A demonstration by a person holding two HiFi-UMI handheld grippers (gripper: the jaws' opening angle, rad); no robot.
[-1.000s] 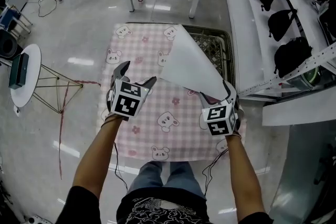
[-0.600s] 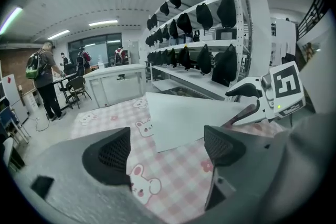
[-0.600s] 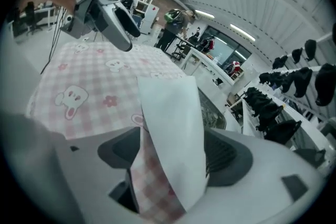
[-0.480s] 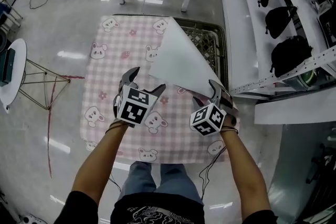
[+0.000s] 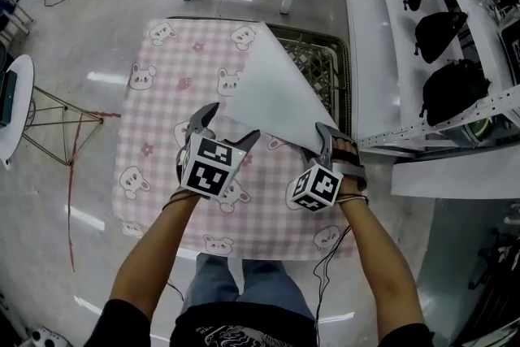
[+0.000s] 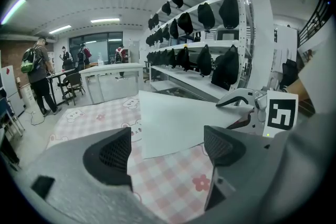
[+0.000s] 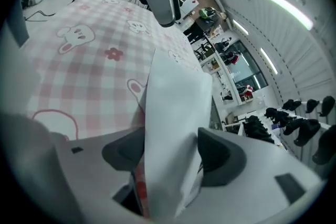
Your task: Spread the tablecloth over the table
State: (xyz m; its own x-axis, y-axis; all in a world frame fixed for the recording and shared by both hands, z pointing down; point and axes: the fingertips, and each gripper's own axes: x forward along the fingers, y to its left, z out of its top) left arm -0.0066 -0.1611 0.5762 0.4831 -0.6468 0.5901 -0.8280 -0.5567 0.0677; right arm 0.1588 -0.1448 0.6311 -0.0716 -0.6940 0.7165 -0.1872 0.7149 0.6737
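Tablecloth [image 5: 162,93], pink-checked with bunnies, lies over the wire worktop [image 5: 325,65], its far right corner turned back white side up. Right tongs [image 5: 329,140] have just been closing on that fold and pinch it. Left tongs [image 5: 230,123] hover wide open and empty above the cloth.

a dark wire-mesh table [image 5: 329,69] carries a pink checked bunny-print tablecloth [image 5: 162,110], its far right corner folded back, white underside up.

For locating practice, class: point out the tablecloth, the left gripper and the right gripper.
tablecloth [image 5: 162,85]: head view, pink checked side.
left gripper [image 5: 231,123]: head view, between its open jaws.
right gripper [image 7: 170,152]: right gripper view, between its jaws.
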